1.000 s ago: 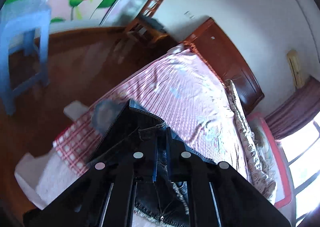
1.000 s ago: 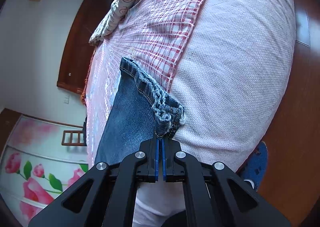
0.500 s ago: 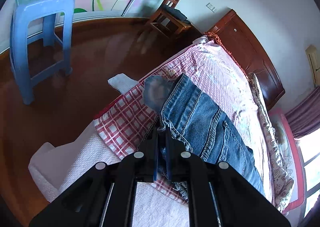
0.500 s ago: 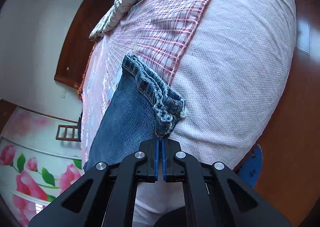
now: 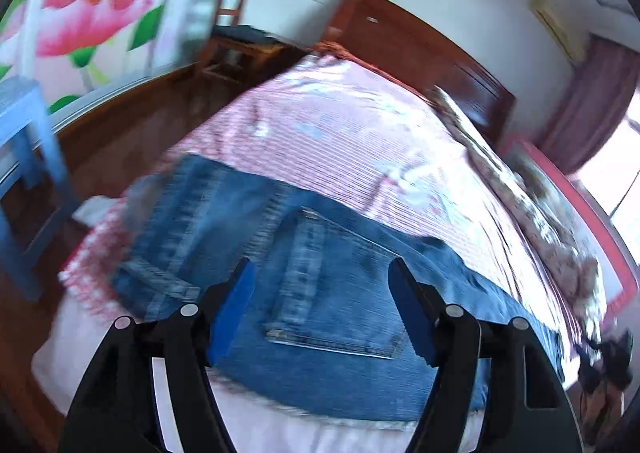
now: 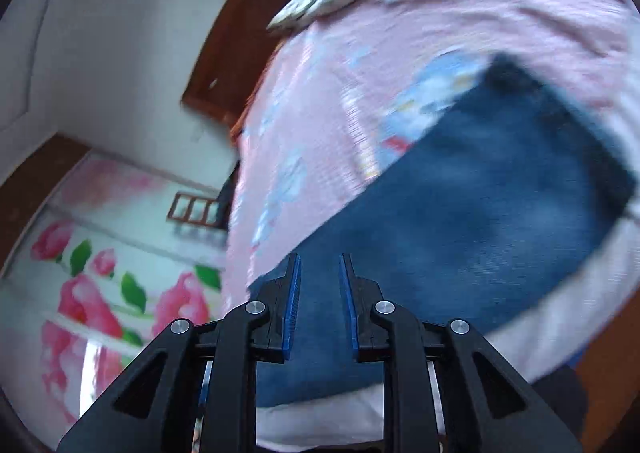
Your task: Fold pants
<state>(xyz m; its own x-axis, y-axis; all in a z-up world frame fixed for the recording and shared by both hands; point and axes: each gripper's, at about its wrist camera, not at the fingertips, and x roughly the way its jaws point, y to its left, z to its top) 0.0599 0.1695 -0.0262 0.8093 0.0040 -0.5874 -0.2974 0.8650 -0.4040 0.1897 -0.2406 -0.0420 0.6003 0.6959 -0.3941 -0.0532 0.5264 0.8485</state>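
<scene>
One pair of jeans [image 5: 320, 285] flat on the bed [image 5: 360, 141], two grippers above it. Left gripper [image 5: 320, 289] spread wide, right gripper [image 6: 319, 285] narrowly parted; neither holds anything.

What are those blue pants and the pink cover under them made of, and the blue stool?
The blue pants look like denim: faded blue weave, pale stitched seams and a sewn back pocket. The pink checked bedcover seems a thin woven cloth, probably cotton, lying in soft wrinkles; blur hides the weave. The blue stool appears to be moulded plastic, one even matte colour.
</scene>
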